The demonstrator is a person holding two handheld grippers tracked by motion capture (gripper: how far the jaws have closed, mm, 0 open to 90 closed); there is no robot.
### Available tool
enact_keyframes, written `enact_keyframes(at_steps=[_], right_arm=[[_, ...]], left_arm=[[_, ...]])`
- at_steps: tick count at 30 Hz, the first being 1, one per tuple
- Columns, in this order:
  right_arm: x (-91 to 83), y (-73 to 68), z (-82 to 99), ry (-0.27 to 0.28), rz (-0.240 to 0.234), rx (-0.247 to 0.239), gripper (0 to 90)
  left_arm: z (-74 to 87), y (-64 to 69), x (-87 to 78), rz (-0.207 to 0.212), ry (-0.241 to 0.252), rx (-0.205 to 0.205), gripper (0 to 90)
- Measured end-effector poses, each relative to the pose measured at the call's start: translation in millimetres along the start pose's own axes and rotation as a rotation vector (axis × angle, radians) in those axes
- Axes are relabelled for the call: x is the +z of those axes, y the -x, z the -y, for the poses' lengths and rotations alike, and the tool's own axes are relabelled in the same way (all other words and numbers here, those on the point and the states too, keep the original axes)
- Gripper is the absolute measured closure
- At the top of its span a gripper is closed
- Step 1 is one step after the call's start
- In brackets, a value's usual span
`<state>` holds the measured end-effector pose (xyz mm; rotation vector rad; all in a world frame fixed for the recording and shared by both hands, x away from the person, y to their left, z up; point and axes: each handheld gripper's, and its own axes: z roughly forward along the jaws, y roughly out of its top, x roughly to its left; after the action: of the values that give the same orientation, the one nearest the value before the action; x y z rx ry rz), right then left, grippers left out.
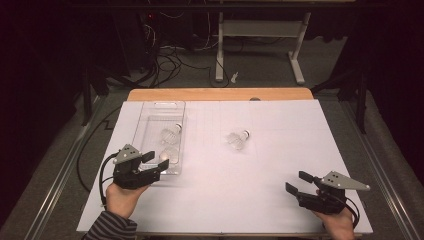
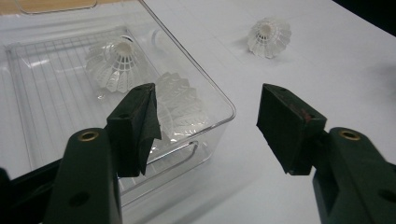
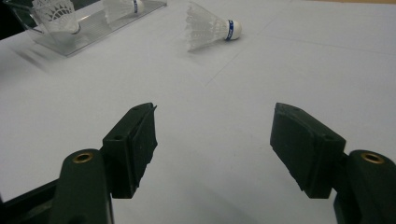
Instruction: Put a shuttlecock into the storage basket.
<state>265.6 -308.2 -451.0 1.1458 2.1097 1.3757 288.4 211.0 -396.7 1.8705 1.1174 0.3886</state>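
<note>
Left gripper [image 1: 156, 167]: hovering wide open and empty at the clear tray's [image 1: 145, 125] near right corner.
Right gripper [image 1: 295, 183]: gaping empty, near the tabletop's [image 1: 280, 150] front right corner.
Loose shuttlecock [image 1: 237, 138]: lying mid-tabletop; approach low, pinching the cork.
Tray shuttlecocks [image 2: 116, 63]: resting inside.
Obstacle: the tray's wall is standing just beside the left jaw.

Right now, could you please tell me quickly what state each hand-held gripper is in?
Left hand-held gripper: open, holding nothing, at the near corner of the clear tray.
Right hand-held gripper: open, holding nothing, over bare table.
</note>
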Motion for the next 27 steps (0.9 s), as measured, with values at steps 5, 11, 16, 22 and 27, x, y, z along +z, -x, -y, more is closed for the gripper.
enact_keyframes(at_steps=[5, 11, 16, 22, 27], right_arm=[[-0.5, -0.2, 0.4, -0.001, 0.003, -0.001, 31.8], [-1.1, -0.1, 0.6, 0.000, 0.007, 0.000, 31.8], [-0.7, 0.5, 0.7, -0.002, 0.008, 0.004, 31.8], [-0.5, 0.2, 0.5, -0.001, 0.007, 0.003, 31.8], [0.0, 0.5, 0.5, -0.003, 0.006, 0.004, 31.8]], left_arm=[[3.3, -0.8, 0.8, 0.002, 0.006, -0.003, 38.8], [5.6, 0.8, 2.2, 0.008, 0.007, 0.003, 38.8], [9.1, 2.2, 3.8, 0.013, 0.008, 0.000, 38.8], [16.7, 4.5, 6.1, 0.023, 0.000, -0.005, 38.9], [20.7, 5.4, 7.2, 0.028, 0.006, -0.011, 38.9]])
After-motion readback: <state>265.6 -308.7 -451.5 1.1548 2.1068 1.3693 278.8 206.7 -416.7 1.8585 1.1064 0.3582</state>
